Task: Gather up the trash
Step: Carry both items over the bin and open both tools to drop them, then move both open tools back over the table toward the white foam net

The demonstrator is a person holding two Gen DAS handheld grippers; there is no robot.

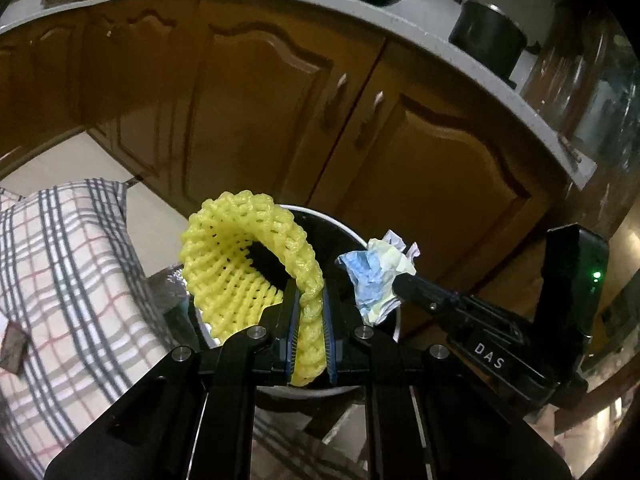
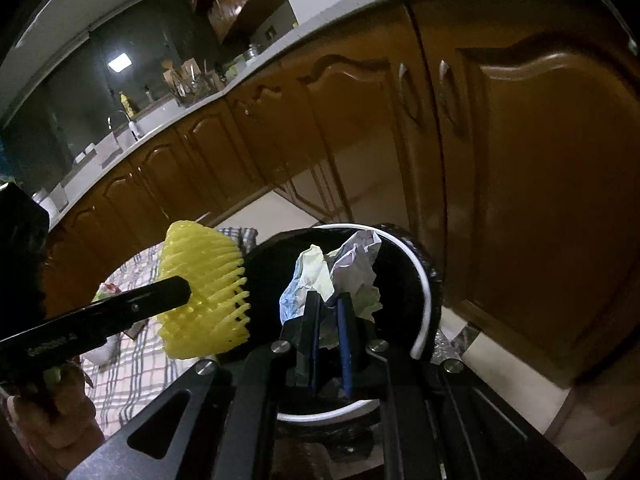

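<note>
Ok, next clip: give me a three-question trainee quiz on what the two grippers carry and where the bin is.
1. True or false: the left gripper is shut on the yellow foam net.
2. What does the right gripper hold: (a) a bottle, (b) crumpled paper, (c) nothing?
3. Fill in: the black bin with the white rim stands in front of the wooden ____.

Key: 1 true; 2 b; 3 cabinet doors.

Foam net (image 1: 248,264) left of crumpled paper (image 1: 378,276), both above bin (image 2: 424,280).
</note>
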